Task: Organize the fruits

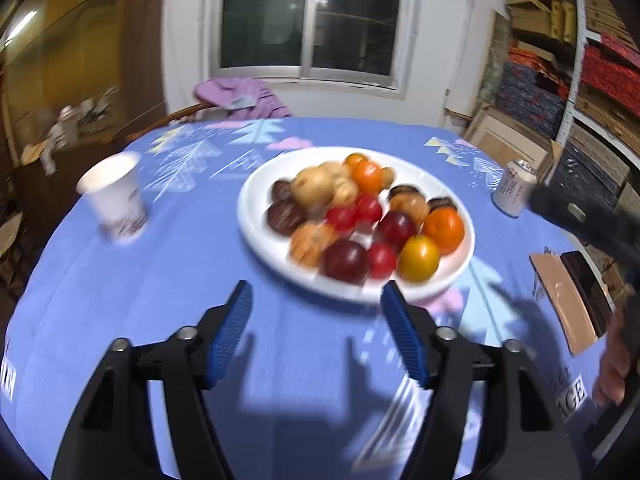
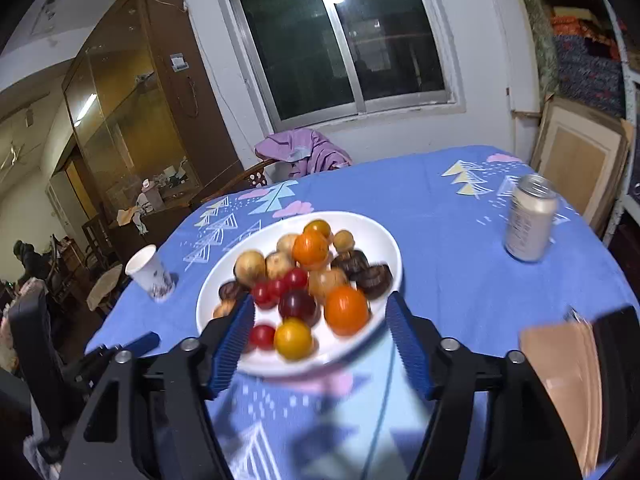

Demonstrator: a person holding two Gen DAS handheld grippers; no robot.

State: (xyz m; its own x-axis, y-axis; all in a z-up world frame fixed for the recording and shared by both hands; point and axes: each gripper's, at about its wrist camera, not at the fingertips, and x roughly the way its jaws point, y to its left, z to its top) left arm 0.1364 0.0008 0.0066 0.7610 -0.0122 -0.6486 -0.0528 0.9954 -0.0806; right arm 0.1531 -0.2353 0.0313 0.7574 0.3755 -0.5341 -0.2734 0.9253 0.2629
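White and shallow, the plate is being kept at the middle of the blue tablecloth, heaped with mixed fruits. Both the left gripper and the right gripper are being held wide open and empty, just short of the plate's near rim. The fruits are judged light, round, smooth and easily bruised, so each is best taken gently across its widest part. A dark phone right of the plate is being shown clearly only in the left view; the right view is blurred there.
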